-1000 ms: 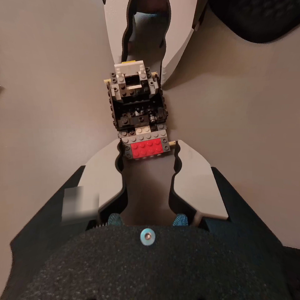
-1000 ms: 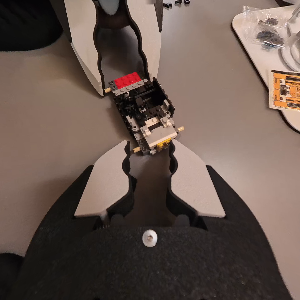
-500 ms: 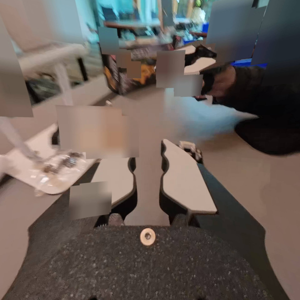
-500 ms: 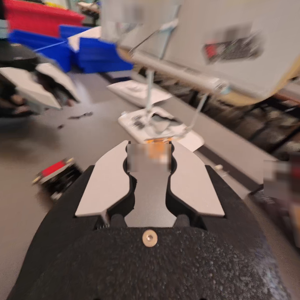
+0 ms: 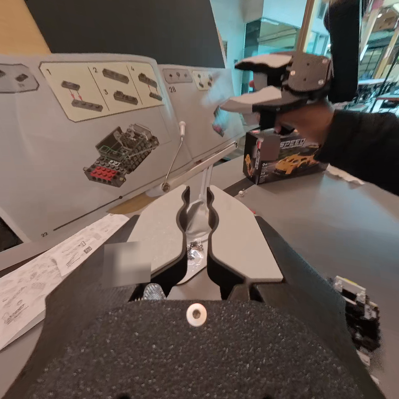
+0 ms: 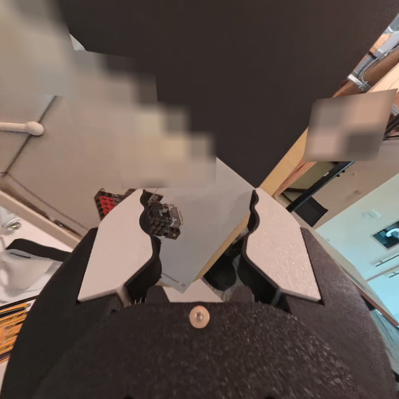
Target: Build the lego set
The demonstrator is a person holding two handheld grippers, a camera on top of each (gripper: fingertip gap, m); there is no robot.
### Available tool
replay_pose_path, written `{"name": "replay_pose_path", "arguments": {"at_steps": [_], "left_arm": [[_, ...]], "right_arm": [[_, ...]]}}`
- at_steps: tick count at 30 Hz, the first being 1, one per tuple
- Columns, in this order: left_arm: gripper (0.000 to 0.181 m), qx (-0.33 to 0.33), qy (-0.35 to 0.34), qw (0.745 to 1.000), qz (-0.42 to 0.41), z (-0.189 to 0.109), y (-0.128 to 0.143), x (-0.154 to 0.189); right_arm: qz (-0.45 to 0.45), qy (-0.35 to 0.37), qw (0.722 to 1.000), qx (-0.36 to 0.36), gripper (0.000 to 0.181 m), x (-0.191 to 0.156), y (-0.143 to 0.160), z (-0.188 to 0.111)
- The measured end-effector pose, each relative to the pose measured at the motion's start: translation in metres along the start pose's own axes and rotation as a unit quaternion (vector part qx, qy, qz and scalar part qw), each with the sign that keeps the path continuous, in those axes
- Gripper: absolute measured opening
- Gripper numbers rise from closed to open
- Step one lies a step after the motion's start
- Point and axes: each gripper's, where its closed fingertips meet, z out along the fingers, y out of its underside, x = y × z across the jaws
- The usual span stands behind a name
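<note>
- Left wrist view, far left: loose printed sheet (image 5: 32,269) lies flat on the grey tabletop (image 5: 313,216), partly under the left claw's body.
- Behind it, instruction booklet (image 5: 90,133) stands open on a metal stand (image 5: 203,172), w/ a wire page clip (image 5: 177,151) over the left page; page shows step drawings and a pic of the black build w/ a red plate.
- Centre: left claw (image 5: 198,190) lifted off the tabletop, pointing at the stand's foot. Fingers close together, narrow slot between them, nothing in it – nearly clenched, empty.
- Through the slot: clear bag of small dark parts (image 5: 195,252) on a white tray.
- Right of the stand: black box w/ an orange car pic (image 5: 280,159) on the tabletop.
- Above the box: right claw (image 5: 241,84) held in the air by a hand (image 5: 306,121) in a dark sleeve, tips at the booklet's right page.
- Lower right edge: lego build (image 5: 358,308), black w/ white and grey bricks, sits on the tabletop just beside the left claw's body, not gripped.
- Right wrist view: right claw (image 6: 197,191) released, fingers wide apart, empty; booklet page fills the gap, its corner low between the fingers.
</note>
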Motion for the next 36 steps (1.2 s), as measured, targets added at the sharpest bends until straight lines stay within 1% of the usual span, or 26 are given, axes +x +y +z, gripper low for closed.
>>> {"name": "replay_pose_path", "arguments": {"at_steps": [4, 5, 7, 8, 9, 12, 13, 14, 15, 16, 17, 18, 20, 23, 26, 28, 29, 30, 32, 33, 34, 36], "left_arm": [[0.018, -0.024, 0.000, 1.000, 0.003, 0.004, 0.015, -0.003], [0.019, -0.031, -0.001, 1.000, 0.001, 0.005, 0.019, -0.004], [0.020, -0.036, -0.002, 0.999, 0.002, 0.005, 0.024, -0.006], [0.020, -0.037, -0.003, 0.999, 0.003, 0.005, 0.026, -0.007], [0.020, -0.038, -0.003, 0.999, 0.002, 0.005, 0.028, -0.007], [0.020, -0.040, 0.006, 0.999, -0.012, 0.007, 0.033, -0.006], [0.020, -0.041, 0.008, 0.999, -0.013, 0.007, 0.034, -0.005], [0.020, -0.042, 0.010, 0.999, -0.011, 0.008, 0.034, -0.003], [0.020, -0.043, 0.011, 0.999, -0.008, 0.008, 0.035, -0.002], [0.020, -0.044, 0.012, 0.999, -0.007, 0.008, 0.036, -0.002], [0.020, -0.045, 0.012, 0.999, -0.006, 0.008, 0.037, -0.001], [0.020, -0.045, 0.012, 0.999, -0.007, 0.009, 0.037, -0.001], [0.020, -0.045, 0.012, 0.999, -0.007, 0.008, 0.037, -0.001], [0.019, -0.040, 0.012, 0.999, -0.006, 0.008, 0.035, -0.001], [0.019, -0.041, 0.013, 0.999, -0.006, 0.008, 0.034, 0.001], [0.019, -0.039, 0.011, 0.999, -0.002, 0.005, 0.033, 0.001], [0.019, -0.037, 0.011, 0.999, -0.001, 0.004, 0.031, 0.001], [0.019, -0.035, 0.010, 0.999, -0.001, 0.003, 0.030, 0.000], [0.019, -0.032, 0.009, 0.999, -0.005, 0.003, 0.029, -0.002], [0.019, -0.031, 0.009, 0.999, -0.008, 0.003, 0.029, -0.002], [0.019, -0.031, 0.012, 0.999, -0.012, 0.004, 0.030, -0.001], [0.019, -0.037, 0.017, 0.999, -0.014, 0.005, 0.035, 0.003]], "right_arm": [[0.049, -0.017, 0.999, -0.007, 0.092, 0.001, 0.009, 0.011], [0.068, -0.013, 0.998, 0.008, 0.091, 0.004, 0.008, 0.009], [0.129, -0.004, 0.989, 0.069, 0.085, 0.021, -0.001, -0.001], [0.171, -0.001, 0.982, 0.082, 0.085, 0.033, 0.002, -0.004], [0.217, -0.017, 0.973, 0.081, 0.089, 0.041, 0.009, -0.001], [0.346, -0.127, 0.929, 0.036, 0.090, 0.040, 0.041, 0.014], [0.371, -0.174, 0.912, 0.031, 0.083, 0.032, 0.044, 0.016], [0.395, -0.222, 0.891, 0.033, 0.071, 0.022, 0.042, 0.014], [0.405, -0.258, 0.876, 0.038, 0.060, 0.014, 0.039, 0.011], [0.402, -0.248, 0.881, 0.036, 0.060, 0.013, 0.039, 0.010], [0.385, -0.228, 0.894, 0.025, 0.052, 0.014, 0.042, 0.010], [0.372, -0.215, 0.903, 0.017, 0.049, 0.014, 0.042, 0.006], [0.365, -0.187, 0.912, 0.002, 0.047, 0.013, 0.043, -0.004], [0.357, -0.145, 0.923, 0.013, 0.046, 0.011, 0.042, -0.018], [0.350, -0.129, 0.928, 0.011, 0.047, 0.012, 0.041, -0.019], [0.337, -0.105, 0.936, 0.007, 0.056, 0.018, 0.041, -0.021], [0.321, -0.084, 0.943, 0.007, 0.062, 0.023, 0.039, -0.025], [0.297, -0.054, 0.953, 0.014, 0.063, 0.030, 0.034, -0.032], [0.214, 0.006, 0.976, 0.029, 0.059, 0.037, 0.021, -0.047], [0.168, 0.015, 0.985, 0.025, 0.057, 0.032, 0.015, -0.049], [0.128, 0.010, 0.992, 0.014, 0.057, 0.024, 0.012, -0.047], [0.072, 0.008, 0.997, -0.013, 0.064, 0.013, 0.012, -0.038]]}}
